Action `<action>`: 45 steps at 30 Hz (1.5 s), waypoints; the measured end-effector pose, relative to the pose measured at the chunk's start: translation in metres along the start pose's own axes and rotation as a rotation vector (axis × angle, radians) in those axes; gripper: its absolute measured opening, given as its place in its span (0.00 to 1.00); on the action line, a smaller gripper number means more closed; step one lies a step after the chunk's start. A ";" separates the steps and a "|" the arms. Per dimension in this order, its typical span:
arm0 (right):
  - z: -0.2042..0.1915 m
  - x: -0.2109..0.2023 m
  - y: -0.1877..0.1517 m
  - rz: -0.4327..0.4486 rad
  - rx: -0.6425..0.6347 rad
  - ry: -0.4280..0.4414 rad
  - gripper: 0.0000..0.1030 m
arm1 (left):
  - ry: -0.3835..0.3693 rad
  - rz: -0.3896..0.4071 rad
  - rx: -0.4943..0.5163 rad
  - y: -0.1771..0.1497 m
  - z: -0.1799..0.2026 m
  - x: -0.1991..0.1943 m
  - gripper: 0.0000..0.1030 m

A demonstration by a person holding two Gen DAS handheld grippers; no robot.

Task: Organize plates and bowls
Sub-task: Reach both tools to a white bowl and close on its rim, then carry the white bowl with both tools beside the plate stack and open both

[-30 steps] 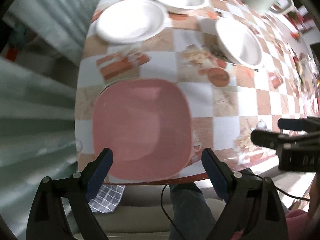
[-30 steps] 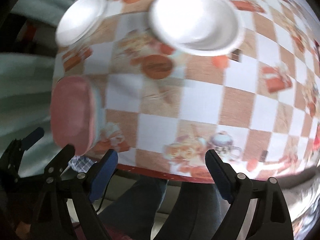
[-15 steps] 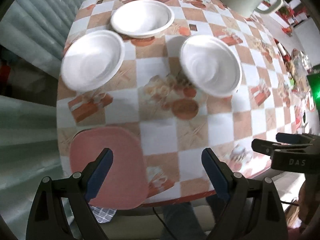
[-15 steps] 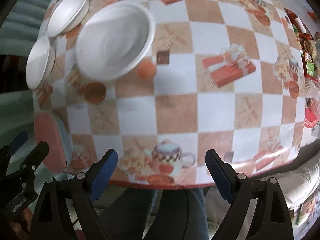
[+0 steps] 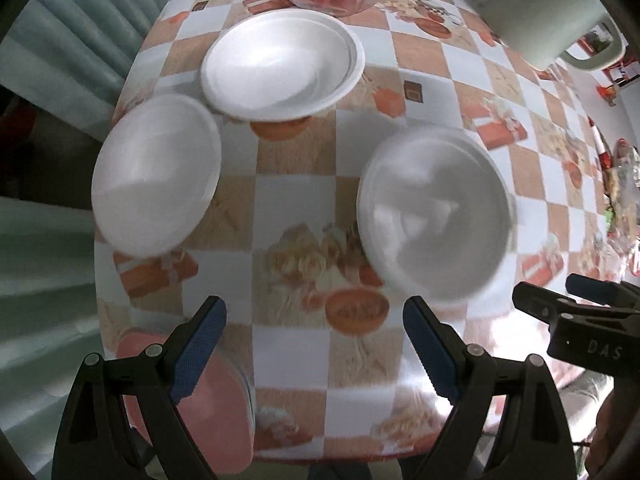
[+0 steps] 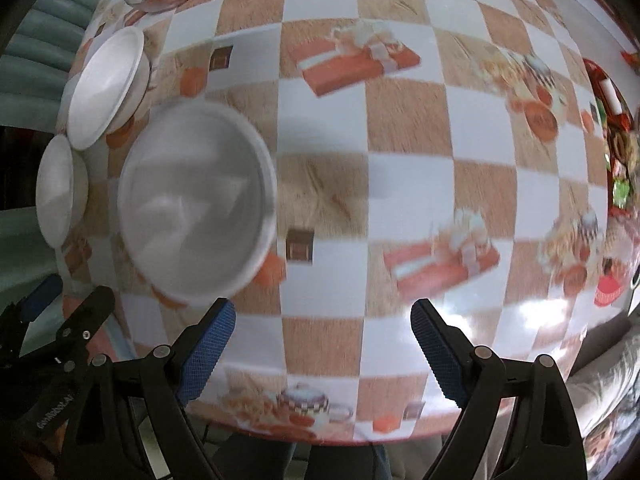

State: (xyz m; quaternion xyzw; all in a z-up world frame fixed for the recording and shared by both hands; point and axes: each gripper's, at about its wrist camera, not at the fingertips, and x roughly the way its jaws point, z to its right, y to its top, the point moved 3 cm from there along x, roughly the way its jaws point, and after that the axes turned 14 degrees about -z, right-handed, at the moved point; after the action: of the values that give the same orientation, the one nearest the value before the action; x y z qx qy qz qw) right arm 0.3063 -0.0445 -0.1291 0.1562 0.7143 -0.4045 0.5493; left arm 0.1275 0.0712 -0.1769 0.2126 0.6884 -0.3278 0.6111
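Since a second ago we have slid past the pink plate (image 5: 208, 404), now at the table's (image 5: 424, 60) near edge; three white bowls (image 5: 434, 212) lie ahead. Left gripper (image 5: 316, 344) and right gripper (image 6: 322, 344) gape wide, empty, nothing stacked yet.

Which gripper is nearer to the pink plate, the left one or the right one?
Left. The left gripper hangs with one of its fingers over the pink plate; the right gripper is further along the table edge, past the left one.
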 end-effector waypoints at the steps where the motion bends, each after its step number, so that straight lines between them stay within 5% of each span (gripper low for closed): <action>1: -0.001 0.001 0.006 -0.001 -0.004 0.000 0.88 | 0.009 0.001 -0.002 0.004 0.002 0.002 0.89; 15: -0.009 0.018 0.067 -0.019 -0.025 0.009 0.88 | 0.123 -0.018 0.013 0.051 0.020 0.036 0.89; 21: -0.022 0.019 0.088 -0.010 -0.044 -0.002 0.87 | 0.100 -0.062 0.046 0.067 0.027 0.050 0.82; 24: -0.023 0.020 0.093 -0.012 -0.049 0.017 0.60 | 0.076 -0.083 0.059 0.071 0.030 0.055 0.65; 30: -0.035 0.020 0.092 -0.010 -0.085 0.094 0.30 | 0.015 -0.073 0.119 0.073 0.041 0.056 0.30; 33: -0.041 0.021 0.088 -0.018 -0.084 0.113 0.18 | 0.035 -0.056 0.149 0.074 0.050 0.053 0.28; 45: -0.023 0.049 0.025 -0.075 -0.036 0.105 0.17 | 0.039 -0.090 0.270 0.003 0.081 0.068 0.26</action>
State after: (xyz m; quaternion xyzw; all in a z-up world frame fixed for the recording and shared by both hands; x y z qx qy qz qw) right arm 0.2909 -0.0227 -0.1821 0.1404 0.7548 -0.4032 0.4980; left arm 0.1759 0.0083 -0.2472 0.2682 0.6587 -0.4402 0.5481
